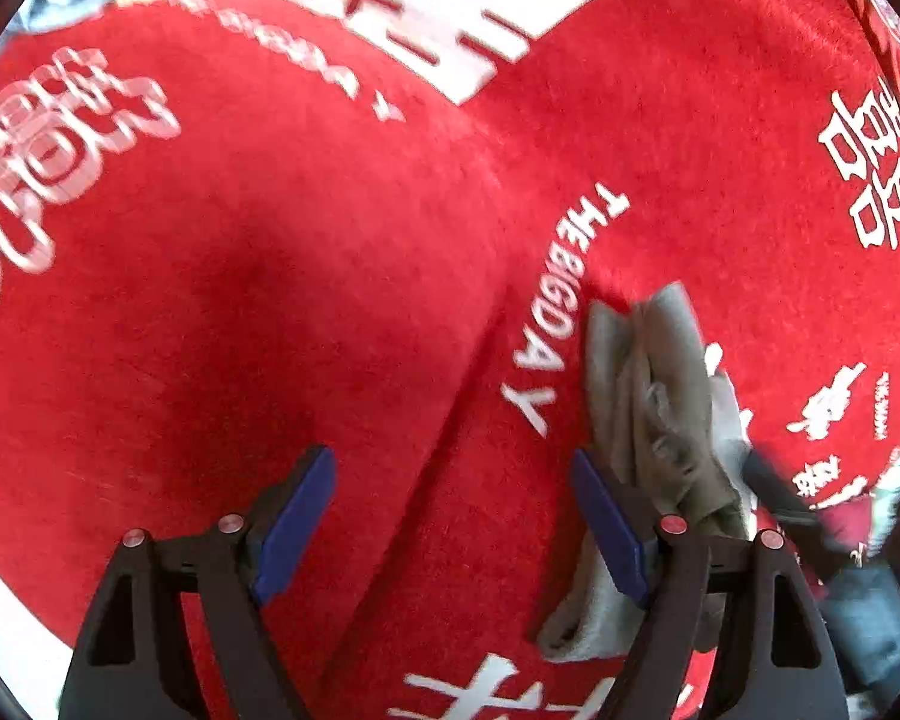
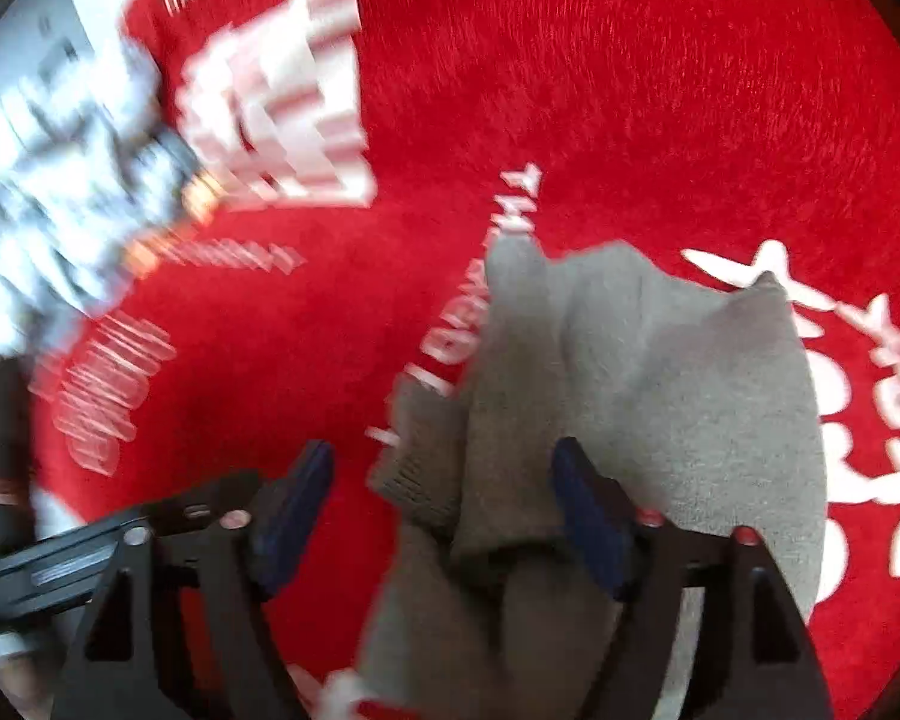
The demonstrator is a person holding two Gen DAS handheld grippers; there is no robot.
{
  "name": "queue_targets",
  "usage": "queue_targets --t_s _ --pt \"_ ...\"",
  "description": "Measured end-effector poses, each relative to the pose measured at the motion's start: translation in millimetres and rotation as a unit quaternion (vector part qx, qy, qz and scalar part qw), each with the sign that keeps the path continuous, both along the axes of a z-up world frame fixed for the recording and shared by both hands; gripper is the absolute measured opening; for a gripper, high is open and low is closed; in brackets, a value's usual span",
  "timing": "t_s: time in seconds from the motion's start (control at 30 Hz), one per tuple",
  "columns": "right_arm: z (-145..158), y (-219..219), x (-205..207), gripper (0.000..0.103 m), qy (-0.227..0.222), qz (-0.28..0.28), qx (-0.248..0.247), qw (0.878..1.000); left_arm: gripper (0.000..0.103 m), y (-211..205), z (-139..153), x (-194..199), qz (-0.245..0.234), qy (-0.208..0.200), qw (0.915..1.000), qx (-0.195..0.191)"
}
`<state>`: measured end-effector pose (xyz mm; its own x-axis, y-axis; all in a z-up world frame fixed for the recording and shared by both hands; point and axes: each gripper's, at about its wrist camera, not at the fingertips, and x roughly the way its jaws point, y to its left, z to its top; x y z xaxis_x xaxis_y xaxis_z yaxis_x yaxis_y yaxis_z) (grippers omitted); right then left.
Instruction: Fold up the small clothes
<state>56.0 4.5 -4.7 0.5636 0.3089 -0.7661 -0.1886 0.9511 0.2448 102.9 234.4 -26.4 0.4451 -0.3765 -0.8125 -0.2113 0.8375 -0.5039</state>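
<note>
**Two open claws, one grey garment bunched on the red cloth**

Both claws stand released, and I see nothing pinched between either pair of blue pads. From the left wrist view, my left claw [image 1: 453,525] hangs over bare red cloth [image 1: 240,300], with the grey garment [image 1: 654,408] lying off to the lower right of the frame, just beside the right-hand pad and rumpled into long ridges next to the white lettering [image 1: 561,306]. I judge it sits there because it is only part-way folded; the layers are loose rather than squared.

From the right wrist view, my right claw [image 2: 444,504] is poised directly above the same garment [image 2: 660,372], which fills the centre and lower right of the frame. One flap lies doubled over another, and a darker ribbed edge [image 2: 417,480] shows between the pads, though the blur keeps me from saying whether a pad touches it.

That ribbed edge looks to me like the natural grip for the next fold. Soft knit will likely sag and slip unless I take it squarely.
</note>
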Motion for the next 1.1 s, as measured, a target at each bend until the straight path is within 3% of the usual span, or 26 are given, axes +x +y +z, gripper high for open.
queue_targets --t_s 0.1,0.17,0.2,0.3,0.33,0.47,0.57,0.63,0.67,0.73,0.83,0.97,1.1 --pt "40.8 -30.3 -23.0 0.082 -0.047 0.01 0.035 0.998 0.081 0.3 18.7 -3.4 0.0 -0.012 0.9996 0.025" --pt "53.1 -47.9 -38.2 0.085 -0.074 0.006 0.005 0.997 0.081 -9.1 29.2 -5.1 -0.013 -0.02 0.9995 0.02" --pt "52.9 -58.4 -46.9 0.086 -0.082 0.002 -0.036 0.996 0.081 -20.2 36.7 -6.7 -0.026 -0.028 0.9991 0.021" --pt "24.1 -82.9 -63.1 0.086 -0.065 -0.018 -0.145 0.987 0.081 -68.6 54.3 -9.5 -0.086 -0.05 0.995 0.01" --pt "13.3 -89.5 -66.3 0.086 -0.053 -0.027 -0.155 0.986 0.081 -90.9 62.0 -11.8 -0.115 -0.063 0.9914 0.005" --pt "-47.3 -91.6 -79.8 0.085 0.046 0.022 -0.127 0.991 0.081 -157.4 81.9 -22.8 -0.199 -0.104 0.9743 0.007" --pt "-66.7 -86.4 -98.0 0.085 0.047 0.031 -0.138 0.989 0.081 -190.0 86.2 -19.9 -0.237 -0.108 0.9656 -0.005" --pt "-69.9 -92.3 -105.5 0.085 0.051 0.026 -0.123 0.991 0.081 -208.8 87.8 -13.6 -0.264 -0.108 0.9578 -0.035" --pt "-69.5 -97.9 -109.0 0.085 0.051 0.019 -0.117 0.992 0.081 -218.1 86.8 -12.2 -0.274 -0.112 0.9545 -0.033" --pt "-68.1 -110.1 -114.0 0.085 0.051 0.008 -0.109 0.993 0.081 -230.3 73.9 -5.2 -0.273 -0.104 0.956 0.027" --pt "-58.1 -127.4 -122.2 0.086 0.046 -0.01 -0.104 0.993 0.081 -223.9 30.3 2.1 -0.251 -0.039 0.9587 0.128" --pt "-44.3 -142.0 -134.8 0.086 0.03 -0.017 -0.096 0.995 0.081 -185.3 3.9 -30.1 -0.231 -0.026 0.9672 0.103" --pt "-37.4 -142.8 -125.5 0.086 0.018 -0.013 -0.088 0.996 0.081 -192.3 5.5 -44.1 -0.248 -0.045 0.954 0.162"
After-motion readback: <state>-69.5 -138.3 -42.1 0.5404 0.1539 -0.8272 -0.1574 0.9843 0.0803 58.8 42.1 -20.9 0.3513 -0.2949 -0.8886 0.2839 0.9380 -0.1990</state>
